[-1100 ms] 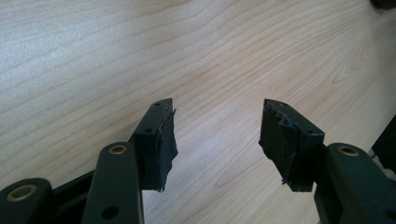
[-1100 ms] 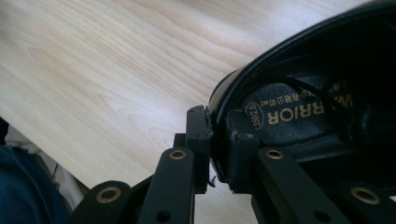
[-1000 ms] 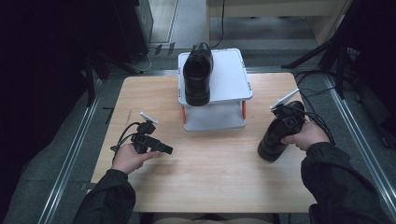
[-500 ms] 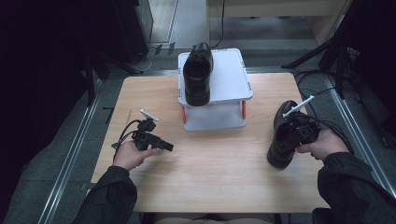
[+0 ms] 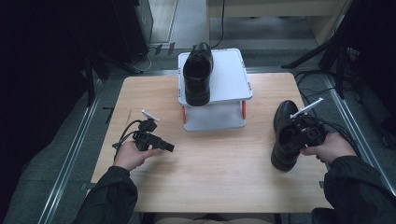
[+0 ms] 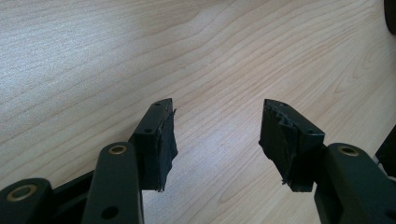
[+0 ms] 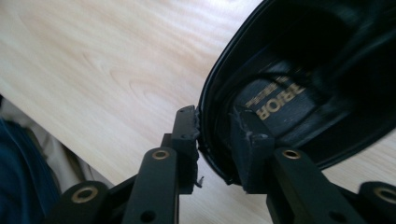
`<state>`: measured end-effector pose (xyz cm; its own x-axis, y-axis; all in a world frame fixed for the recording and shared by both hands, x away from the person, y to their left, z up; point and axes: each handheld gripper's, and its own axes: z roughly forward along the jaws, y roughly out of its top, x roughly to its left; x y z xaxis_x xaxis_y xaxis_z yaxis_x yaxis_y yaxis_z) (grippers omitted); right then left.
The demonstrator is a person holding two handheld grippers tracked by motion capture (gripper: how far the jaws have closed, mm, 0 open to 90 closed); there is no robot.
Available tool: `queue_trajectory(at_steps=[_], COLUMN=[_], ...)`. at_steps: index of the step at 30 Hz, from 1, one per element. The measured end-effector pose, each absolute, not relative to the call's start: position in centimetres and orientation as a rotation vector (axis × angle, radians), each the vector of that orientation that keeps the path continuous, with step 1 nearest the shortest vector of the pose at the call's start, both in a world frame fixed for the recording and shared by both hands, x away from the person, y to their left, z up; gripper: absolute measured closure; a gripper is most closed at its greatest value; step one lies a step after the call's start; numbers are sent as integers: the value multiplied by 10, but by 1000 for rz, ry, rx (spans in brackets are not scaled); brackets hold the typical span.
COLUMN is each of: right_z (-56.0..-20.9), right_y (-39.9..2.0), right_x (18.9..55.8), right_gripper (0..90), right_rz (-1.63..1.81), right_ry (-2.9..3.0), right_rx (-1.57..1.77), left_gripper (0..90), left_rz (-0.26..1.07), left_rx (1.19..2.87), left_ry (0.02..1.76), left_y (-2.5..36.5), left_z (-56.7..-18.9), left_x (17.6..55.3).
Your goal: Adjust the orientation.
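Note:
A black leather shoe (image 5: 198, 73) lies on top of a small white two-tier stand (image 5: 233, 79) at the table's far middle. A second black shoe (image 5: 284, 135) stands on the wooden table (image 5: 215, 172) at the right. My right gripper (image 5: 295, 138) is shut on its heel collar; in the right gripper view one jaw is outside the shoe's rim (image 7: 210, 140) and the other inside, over the printed insole. My left gripper (image 5: 169, 147) rests low at the left, jaws open over bare wood, with its pads (image 6: 166, 140) apart and nothing between them.
The stand's lower shelf (image 5: 215, 119) has orange posts. Metal rails (image 5: 70, 154) run along both sides of the table. A dark tripod (image 5: 327, 46) and cables sit at the back right. Bare wood lies between the two hands.
My right gripper has carried the second shoe toward the near right of the table and lowered it. The left gripper has stayed where it was.

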<state>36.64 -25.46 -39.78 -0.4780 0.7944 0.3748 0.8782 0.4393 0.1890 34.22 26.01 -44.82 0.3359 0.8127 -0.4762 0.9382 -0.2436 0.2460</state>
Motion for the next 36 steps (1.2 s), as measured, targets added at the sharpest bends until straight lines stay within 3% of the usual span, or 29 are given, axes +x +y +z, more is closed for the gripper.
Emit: queue_trajectory(at_steps=[14, 36], right_z=[-382, -440], right_y=[-292, -301], right_x=[384, 395], right_gripper=[673, 637], right_rz=[-542, -509], right_ry=[-2290, -2170], right_rx=[-1825, -1980], left_gripper=[445, 443], left_rz=[-341, -344], left_rx=[2134, 2163], left_ry=[1529, 1521], left_y=[258, 256], left_z=[-449, -451], left_x=[342, 342])
